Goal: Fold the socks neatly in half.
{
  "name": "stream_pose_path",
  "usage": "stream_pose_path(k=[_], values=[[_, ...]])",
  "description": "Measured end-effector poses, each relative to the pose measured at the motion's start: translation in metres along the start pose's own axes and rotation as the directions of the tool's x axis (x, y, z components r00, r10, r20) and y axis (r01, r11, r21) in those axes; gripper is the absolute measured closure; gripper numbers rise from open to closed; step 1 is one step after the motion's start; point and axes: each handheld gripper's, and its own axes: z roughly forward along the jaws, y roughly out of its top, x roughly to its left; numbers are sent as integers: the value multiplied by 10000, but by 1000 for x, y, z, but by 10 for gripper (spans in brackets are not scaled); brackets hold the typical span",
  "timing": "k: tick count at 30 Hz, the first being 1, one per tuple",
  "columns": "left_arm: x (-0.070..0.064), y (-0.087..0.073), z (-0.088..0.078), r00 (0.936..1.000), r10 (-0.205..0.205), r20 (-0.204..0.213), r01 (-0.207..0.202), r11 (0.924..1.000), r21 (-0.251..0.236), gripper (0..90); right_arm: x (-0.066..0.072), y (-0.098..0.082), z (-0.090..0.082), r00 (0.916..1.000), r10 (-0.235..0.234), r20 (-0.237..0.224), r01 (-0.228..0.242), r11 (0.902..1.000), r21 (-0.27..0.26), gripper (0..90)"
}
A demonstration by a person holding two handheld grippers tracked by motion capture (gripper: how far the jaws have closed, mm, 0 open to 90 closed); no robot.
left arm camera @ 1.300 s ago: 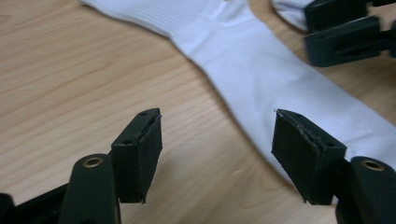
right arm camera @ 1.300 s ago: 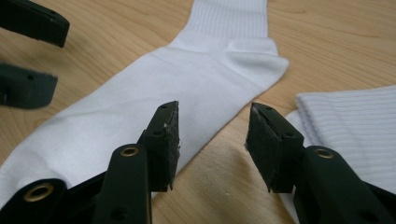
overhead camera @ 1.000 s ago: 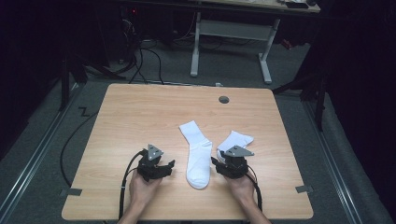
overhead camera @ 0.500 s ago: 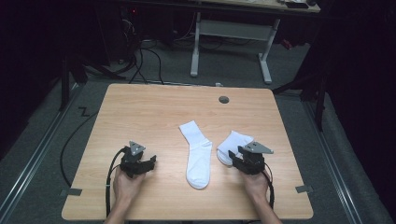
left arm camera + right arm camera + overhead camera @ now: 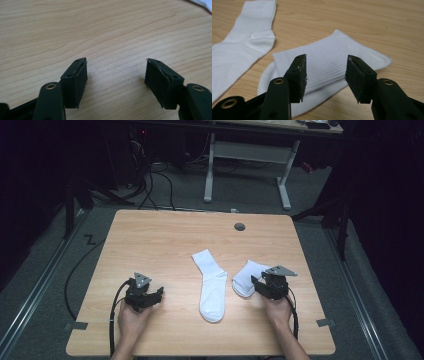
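The right gripper [image 5: 256, 285] hovers low over the folded sock [image 5: 329, 67], its jaws spread apart with the ribbed cloth lying just beyond and below them, nothing pinched. Off to that gripper's left lies the flat sock [image 5: 211, 285], stretched out full length on the wooden table [image 5: 165, 240] and just apart from the folded one. The left gripper [image 5: 116, 75] sits well away on the flat sock's far side, jaws wide and empty above bare wood, a sliver of white cloth at its far right.
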Motion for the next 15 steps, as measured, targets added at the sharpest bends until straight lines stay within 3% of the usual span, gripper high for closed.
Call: stream_pose_path(k=[6, 11, 13, 14, 15], values=[[0, 0, 0, 10000, 4, 52, -4, 10000, 4, 334, -3, -1, 10, 9996, 97, 266, -97, 10000, 2, 484], [0, 0, 0, 10000, -4, 62, 4, 10000, 1, 332, -9, 3, 20, 9990, 202, 387, -215, 9992, 332, 461], [0, 0, 0, 10000, -2, 66, 2, 10000, 3, 332, -8, 4, 25, 9995, 95, 295, -110, 9985, 531, 448], [0, 0, 0, 10000, 3, 65, -3, 10000, 4, 332, -5, 3, 31, 9985, -292, 458, 254, 9963, 815, 447], [0, 0, 0, 10000, 6, 65, -6, 10000, 5, 332, -5, 1, 33, 9988, -263, 414, 226, 9958, 891, 451]])
